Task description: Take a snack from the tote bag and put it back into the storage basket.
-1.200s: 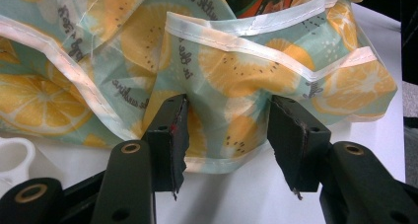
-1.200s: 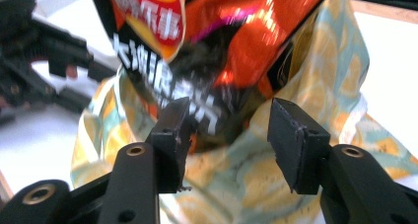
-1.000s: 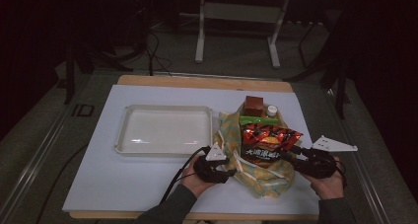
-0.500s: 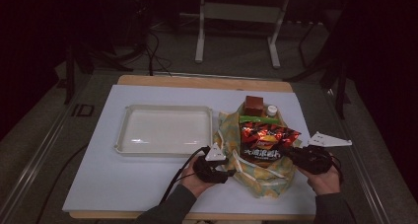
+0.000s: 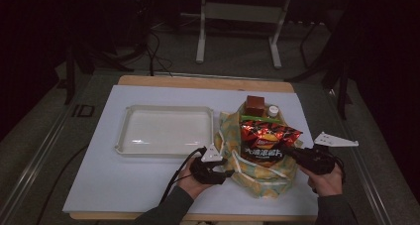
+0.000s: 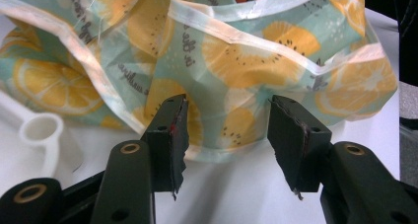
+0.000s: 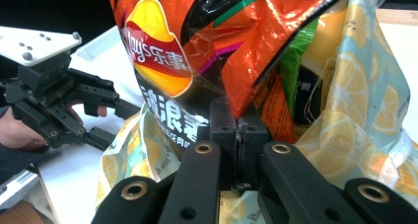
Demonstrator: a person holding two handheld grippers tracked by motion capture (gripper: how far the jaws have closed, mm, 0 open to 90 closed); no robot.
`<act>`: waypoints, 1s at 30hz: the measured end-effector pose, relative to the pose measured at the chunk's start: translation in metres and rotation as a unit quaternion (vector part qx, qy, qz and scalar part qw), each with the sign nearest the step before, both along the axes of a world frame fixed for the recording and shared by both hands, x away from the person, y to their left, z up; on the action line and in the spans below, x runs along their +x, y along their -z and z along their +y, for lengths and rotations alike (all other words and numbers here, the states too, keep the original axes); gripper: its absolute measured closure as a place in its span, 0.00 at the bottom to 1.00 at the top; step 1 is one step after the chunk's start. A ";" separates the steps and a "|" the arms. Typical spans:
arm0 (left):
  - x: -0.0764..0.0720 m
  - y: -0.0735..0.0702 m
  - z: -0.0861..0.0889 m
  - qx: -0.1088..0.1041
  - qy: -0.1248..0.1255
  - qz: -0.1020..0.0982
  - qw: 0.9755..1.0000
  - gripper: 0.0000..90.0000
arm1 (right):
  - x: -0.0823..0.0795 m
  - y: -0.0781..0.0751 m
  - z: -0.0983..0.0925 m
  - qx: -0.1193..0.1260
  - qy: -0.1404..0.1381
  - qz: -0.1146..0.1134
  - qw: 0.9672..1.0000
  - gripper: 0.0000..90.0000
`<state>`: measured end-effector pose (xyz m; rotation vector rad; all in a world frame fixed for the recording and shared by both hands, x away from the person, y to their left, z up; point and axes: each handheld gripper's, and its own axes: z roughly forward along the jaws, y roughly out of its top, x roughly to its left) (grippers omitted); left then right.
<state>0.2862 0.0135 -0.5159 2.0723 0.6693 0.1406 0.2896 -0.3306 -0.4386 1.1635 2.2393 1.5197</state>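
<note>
Inside the lemon-print bag (image 5: pixel 257 168) right of the tray (image 5: pixel 166 131): chip bag (image 5: pixel 267 140) marked "Lay's", brown box (image 5: pixel 255 105). My right gripper (image 7: pixel 240 130) just closed, pinching the chip bag's edge. My left gripper (image 6: pixel 226 130) is half open at the bag's cloth, holding nothing.

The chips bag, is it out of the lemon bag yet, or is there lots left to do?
Not yet. The right gripper has just closed its jaws on the chips bag, which sits in the lemon bag. The left gripper is open at the lemon bag's edge. The brown box, a white-capped bottle and a green packet are inside too. The white tray is empty.
</note>
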 end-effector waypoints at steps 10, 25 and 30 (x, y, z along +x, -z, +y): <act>-0.007 -0.007 0.022 -0.016 -0.015 -0.006 1.000 0.52 | -0.001 -0.009 0.001 0.024 -0.003 -0.007 1.000 1.00; -0.016 -0.004 0.062 -0.006 -0.046 -0.008 0.999 0.50 | 0.000 -0.036 0.011 0.045 -0.011 -0.040 0.998 0.99; -0.018 0.001 0.067 0.008 -0.049 -0.007 0.999 0.50 | 0.000 -0.045 0.011 0.058 -0.012 -0.051 0.997 1.00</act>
